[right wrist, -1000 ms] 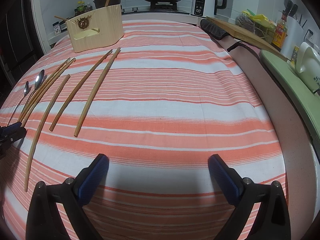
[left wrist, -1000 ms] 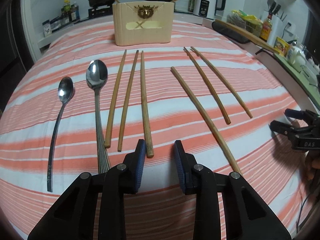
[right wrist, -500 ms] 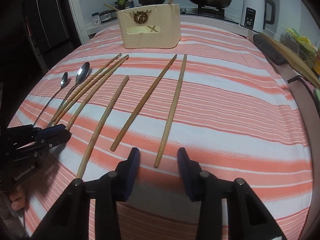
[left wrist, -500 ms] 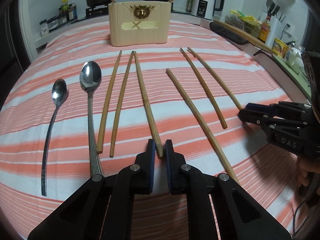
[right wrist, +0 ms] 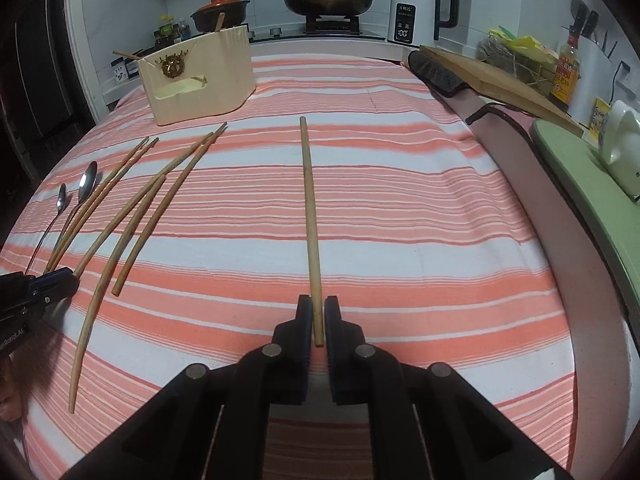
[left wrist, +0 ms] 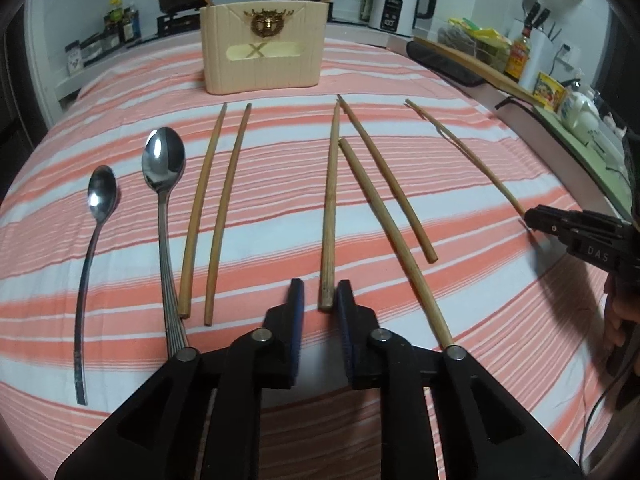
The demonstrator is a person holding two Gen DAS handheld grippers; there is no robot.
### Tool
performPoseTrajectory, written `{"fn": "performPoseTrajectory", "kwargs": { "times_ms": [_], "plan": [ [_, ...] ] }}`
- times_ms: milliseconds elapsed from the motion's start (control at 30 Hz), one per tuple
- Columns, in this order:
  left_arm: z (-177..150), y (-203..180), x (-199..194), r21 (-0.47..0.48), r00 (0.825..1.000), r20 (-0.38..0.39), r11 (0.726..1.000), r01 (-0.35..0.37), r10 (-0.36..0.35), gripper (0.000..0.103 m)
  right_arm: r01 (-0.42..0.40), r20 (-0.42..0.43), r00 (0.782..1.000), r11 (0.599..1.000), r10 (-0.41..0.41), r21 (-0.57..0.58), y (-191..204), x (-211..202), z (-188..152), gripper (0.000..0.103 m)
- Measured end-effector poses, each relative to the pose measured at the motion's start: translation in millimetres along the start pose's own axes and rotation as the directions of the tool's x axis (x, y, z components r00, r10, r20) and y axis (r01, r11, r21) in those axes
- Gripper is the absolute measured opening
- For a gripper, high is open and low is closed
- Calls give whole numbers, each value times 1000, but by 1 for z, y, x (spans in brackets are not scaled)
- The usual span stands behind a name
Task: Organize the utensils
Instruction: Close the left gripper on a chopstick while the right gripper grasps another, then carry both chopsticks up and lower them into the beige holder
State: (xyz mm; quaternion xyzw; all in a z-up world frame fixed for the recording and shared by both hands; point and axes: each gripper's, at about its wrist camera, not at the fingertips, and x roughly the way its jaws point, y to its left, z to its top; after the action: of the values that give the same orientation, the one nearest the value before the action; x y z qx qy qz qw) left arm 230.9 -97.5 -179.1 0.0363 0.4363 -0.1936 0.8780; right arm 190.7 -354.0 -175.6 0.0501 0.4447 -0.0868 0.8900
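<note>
The right gripper (right wrist: 318, 312) pinches the near end of a long pale wooden chopstick (right wrist: 309, 208) that reaches forward from its fingers over the pink-and-white striped cloth (right wrist: 420, 208). The left gripper (left wrist: 319, 295), jaws just reopened, stands slightly parted, another wooden chopstick's (left wrist: 330, 208) near end loose against the right finger's tip.

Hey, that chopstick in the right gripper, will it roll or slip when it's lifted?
Probably stiff and light: the chopstick is thin wood. Gripped near one end by the right gripper, it may droop or pivot. Round, so likely to roll on the cloth if dropped.

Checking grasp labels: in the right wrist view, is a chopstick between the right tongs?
Yes, the near end of a chopstick sits between the right tongs, whose pads close on it.
</note>
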Motion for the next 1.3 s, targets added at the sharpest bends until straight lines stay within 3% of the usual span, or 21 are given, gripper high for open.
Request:
{"fn": "performPoseTrajectory", "kwargs": {
  "times_ms": [33,67,400,467,533,600,700,900,1133,1300],
  "plan": [
    [-1,1,-2,-1,1000,1,1000,-1,1,38,-9,9,1000,1000,9,0,-2,-3,-2,36],
    [-3,3,-3,-1,1000,3,1000,-4,4,40,-14,24,1000,1000,14,-2,-4,-7,-4,51],
    [1,-11,5,55,1000,6,998,-25,25,40,-48,5,999,999,48,-21,-7,-4,-12,53],
    [3,-11,7,53,1000,9,998,-25,24,31,-46,6,999,998,46,-42,-2,-1,-10,53],
    [4,-10,8,50,1000,12,998,-25,25,5,-19,6,1000,997,20,-79,6,4,-6,49],
    [6,-6,7,26,1000,17,999,-19,19,4,1,3,1000,996,0,-92,10,6,-1,5],
    [11,4,-7,-15,997,62,999,-35,35,4,-4,-3,1000,997,4,-72,9,3,7,5],
    [37,14,-67,-32,984,175,999,-14,19,4,15,151,989,993,3,-118,15,-61,38,5],
    [72,12,-139,8,950,313,1000,13,-15,4,-17,327,943,990,63,-140,27,-141,75,5],
    [85,7,-170,33,927,374,999,27,-37,4,-50,398,911,987,107,-150,36,-178,86,5]
  ]
}}
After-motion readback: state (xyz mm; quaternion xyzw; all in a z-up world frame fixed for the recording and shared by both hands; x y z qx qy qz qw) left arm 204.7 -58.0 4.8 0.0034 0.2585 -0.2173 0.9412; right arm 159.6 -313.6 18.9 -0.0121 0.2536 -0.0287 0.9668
